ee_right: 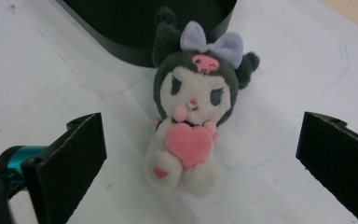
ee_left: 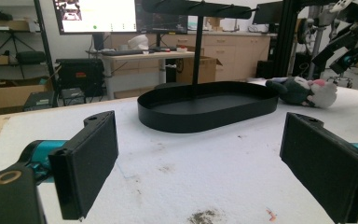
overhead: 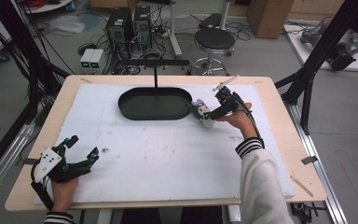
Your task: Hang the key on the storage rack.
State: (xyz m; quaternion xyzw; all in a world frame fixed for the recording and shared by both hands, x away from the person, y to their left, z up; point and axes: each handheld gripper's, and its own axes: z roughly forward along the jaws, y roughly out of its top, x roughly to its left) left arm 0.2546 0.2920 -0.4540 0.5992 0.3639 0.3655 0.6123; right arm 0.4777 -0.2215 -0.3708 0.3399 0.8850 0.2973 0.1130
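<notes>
Two grippers up, both w/ jaws spread wide, nothing between the pads. Right gripper (overhead: 213,112) sits over at approx 2 o'clock on the tabletop (overhead: 270,140), aimed down at the plush toy (ee_right: 191,121). Toy lies on its back on the white mat (overhead: 158,154), just beside the right end of the black oval tray (overhead: 154,103), ears nearly touching tray wall. Toy: dark hood, lilac bow, pink heart held at chest. In right gripper view it's centred between the jaws, apart from both pads. Left gripper (overhead: 80,156) rests at approx 8 o'clock, near the front edge, well apart from toy and tray; left hand (overhead: 63,189) on its grip. Tray carries a black T-stand (overhead: 154,63), upright from its middle. Left gripper view looks across the mat at tray (ee_left: 209,105) w/ toy (ee_left: 305,91) lying at its right end.
</notes>
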